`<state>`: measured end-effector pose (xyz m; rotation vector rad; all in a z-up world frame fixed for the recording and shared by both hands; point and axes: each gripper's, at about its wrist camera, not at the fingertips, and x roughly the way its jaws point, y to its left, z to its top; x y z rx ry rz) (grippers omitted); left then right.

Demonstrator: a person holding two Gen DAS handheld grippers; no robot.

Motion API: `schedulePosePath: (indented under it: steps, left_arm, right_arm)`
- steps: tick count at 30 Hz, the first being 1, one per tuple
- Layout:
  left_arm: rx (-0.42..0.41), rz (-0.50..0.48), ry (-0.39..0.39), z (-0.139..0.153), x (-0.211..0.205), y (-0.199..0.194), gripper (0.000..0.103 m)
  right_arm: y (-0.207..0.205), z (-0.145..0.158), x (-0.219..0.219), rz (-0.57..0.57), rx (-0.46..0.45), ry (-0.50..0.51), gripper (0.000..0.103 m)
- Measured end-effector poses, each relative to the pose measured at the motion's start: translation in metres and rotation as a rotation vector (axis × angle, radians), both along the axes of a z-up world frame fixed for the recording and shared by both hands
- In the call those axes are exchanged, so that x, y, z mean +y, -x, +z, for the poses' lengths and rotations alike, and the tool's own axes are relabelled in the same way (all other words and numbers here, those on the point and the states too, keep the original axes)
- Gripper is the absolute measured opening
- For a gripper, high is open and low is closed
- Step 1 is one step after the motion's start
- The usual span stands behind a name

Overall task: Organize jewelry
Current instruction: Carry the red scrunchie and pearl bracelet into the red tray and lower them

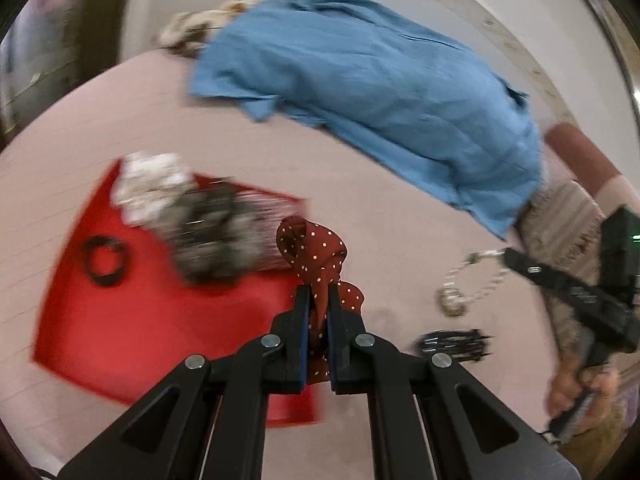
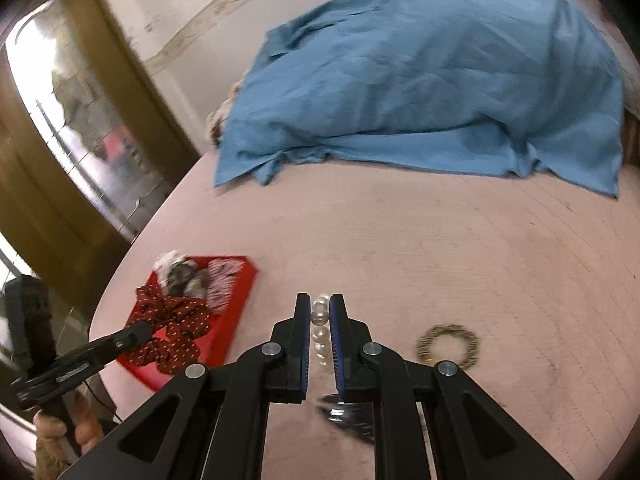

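My left gripper [image 1: 319,294] is shut on a dark red polka-dot scrunchie [image 1: 316,256] and holds it above the right edge of a red tray [image 1: 120,320]. The tray holds a black ring-shaped band [image 1: 105,256] and a blurred heap of white and grey scrunchies [image 1: 188,216]. My right gripper [image 2: 320,304] is shut on a clear pearl-bead bracelet [image 2: 320,320], which hangs in the air in the left wrist view [image 1: 472,280]. A gold beaded ring [image 2: 448,345] lies on the pink surface to its right. A black hair clip [image 1: 454,344] lies below.
A blue cloth [image 2: 420,92] covers a heap at the back of the pink bed-like surface [image 2: 400,240]. A wooden door with glass [image 2: 80,120] stands at the left. The person's hand [image 1: 580,392] holds the right gripper's handle.
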<state>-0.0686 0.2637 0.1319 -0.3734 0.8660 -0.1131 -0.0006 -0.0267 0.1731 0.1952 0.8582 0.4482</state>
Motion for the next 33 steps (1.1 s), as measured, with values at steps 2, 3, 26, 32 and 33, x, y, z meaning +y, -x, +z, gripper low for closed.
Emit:
schedulePosePath:
  steps: [2, 3, 26, 32, 33]
  left_arm:
    - [0.018, 0.037, -0.012, -0.008, 0.022, 0.007, 0.007]
    - [0.03, 0.063, -0.017, -0.013, 0.035, 0.01, 0.007]
    - [0.124, 0.341, -0.04, -0.058, 0.142, 0.036, 0.007]
    - [0.137, 0.342, -0.023, -0.063, 0.147, 0.036, 0.007]
    - [0.139, 0.341, -0.024, -0.064, 0.146, 0.036, 0.007]
  right_arm:
    - [0.006, 0.005, 0.024, 0.037, -0.004, 0.015, 0.01]
    - [0.008, 0.005, 0.033, 0.053, -0.004, 0.019, 0.01]
    - [0.042, -0.059, 0.258, 0.385, 0.149, -0.005, 0.011]
    - [0.032, -0.085, 0.25, 0.336, 0.198, 0.052, 0.011]
    - [0.031, -0.089, 0.249, 0.33, 0.202, 0.064, 0.011]
